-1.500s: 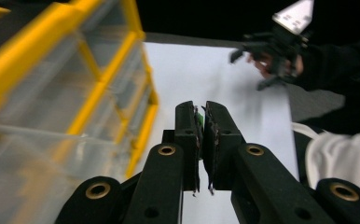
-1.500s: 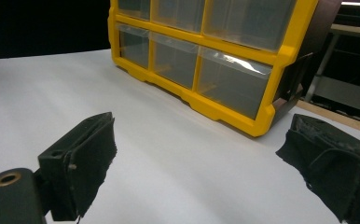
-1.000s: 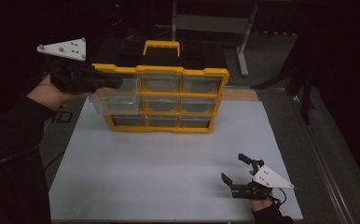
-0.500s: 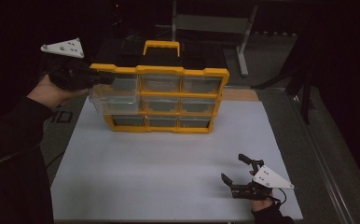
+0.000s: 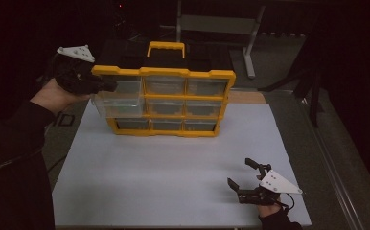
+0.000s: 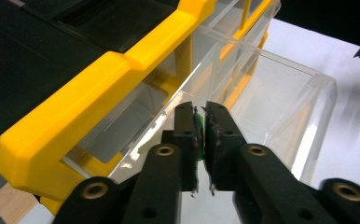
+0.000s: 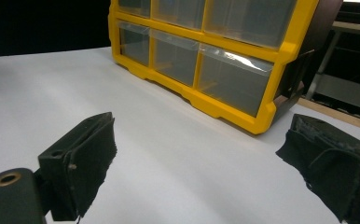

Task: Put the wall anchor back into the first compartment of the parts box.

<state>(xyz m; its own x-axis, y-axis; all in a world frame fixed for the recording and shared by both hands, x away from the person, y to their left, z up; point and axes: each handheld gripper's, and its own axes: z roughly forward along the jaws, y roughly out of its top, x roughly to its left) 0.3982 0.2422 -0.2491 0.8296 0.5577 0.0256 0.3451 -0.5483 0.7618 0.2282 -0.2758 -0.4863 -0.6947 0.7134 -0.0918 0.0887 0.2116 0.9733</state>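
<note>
Near the front right of the white desk (image 5: pixel 173 172), the right claw (image 5: pixel 247 174) rests low in a person's hand, its jaws spread wide and empty; in the right gripper view its two black pads (image 7: pixel 87 154) frame bare desk surface.

Farther back, a yellow-framed organiser cabinet (image 5: pixel 166 102) stands upright across the far middle of the desk, its carry handle (image 5: pixel 166 47) on top and its three rows of clear drawers facing the near side.

At the cabinet's left end, one clear plastic drawer (image 5: pixel 118 99) juts out of the frame toward the left, partly drawn from its slot.

The left claw (image 5: pixel 107 86), held in the person's left hand (image 5: pixel 53 96) at the far left, is clenched on that drawer's thin wall; in the left gripper view the jaws stand almost together over the transparent edge (image 6: pixel 200 133), having just eased slightly apart, with the wall between them.

Beyond the desk, a metal stand (image 5: pixel 250 48) stands in the dark.
</note>
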